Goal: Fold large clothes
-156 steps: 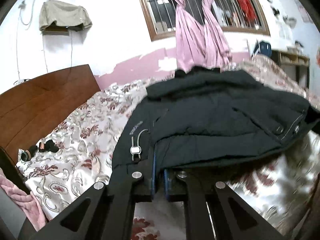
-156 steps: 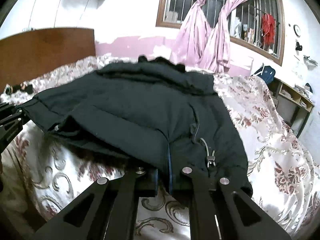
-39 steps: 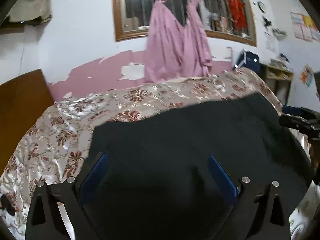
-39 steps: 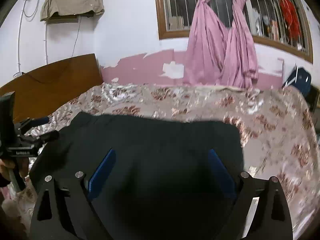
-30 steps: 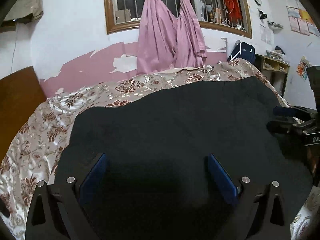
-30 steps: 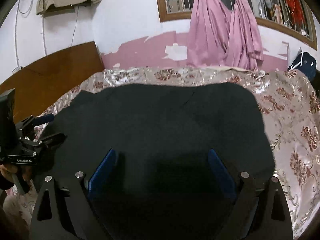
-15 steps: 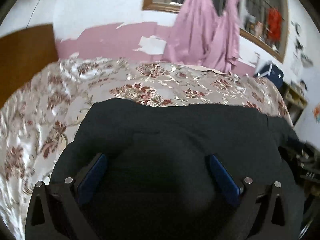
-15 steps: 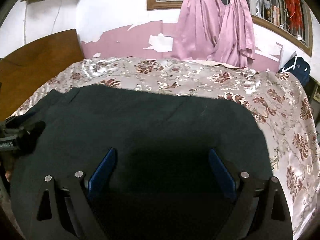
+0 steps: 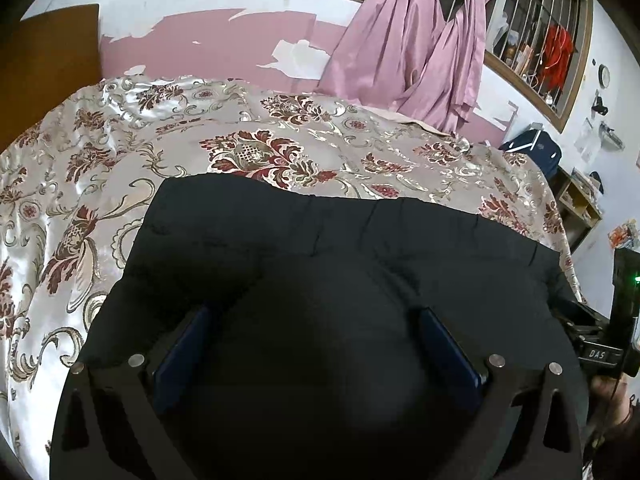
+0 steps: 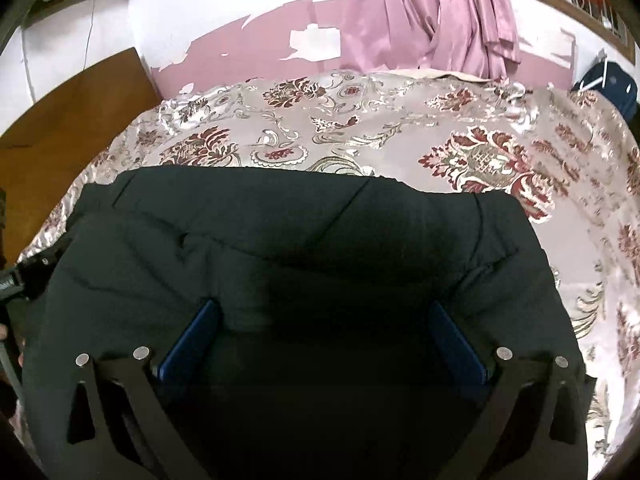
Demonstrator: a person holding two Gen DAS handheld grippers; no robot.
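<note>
1. Dark padded jacket [image 9: 340,248] lying folded and flat on the bed, over the floral satin bedspread [image 9: 120,152]; far edge straight, stitched seams visible across the back panel.
2. Left hand-held gripper [image 9: 316,344] low over the near part of the jacket, blue pads [image 9: 184,344] spread wide apart, fabric bulging up between them; pads not pressing on the cloth.
3. Right hand-held gripper [image 10: 324,340] likewise over the jacket [image 10: 300,232], jaws opening, at their widest; cloth between the blue pads [image 10: 192,336], not pinched.
4. Right gripper body seen at the right edge of the left wrist view, at the jacket's side, a hand [image 9: 612,396] below it.
5. Beyond the bed: pink curtains [image 9: 404,52] knotted at a barred window [image 9: 532,44], peeling pink wall paint [image 10: 248,56], brown wooden headboard [image 10: 72,120] at left, dark blue bag [image 9: 532,148] at right.
</note>
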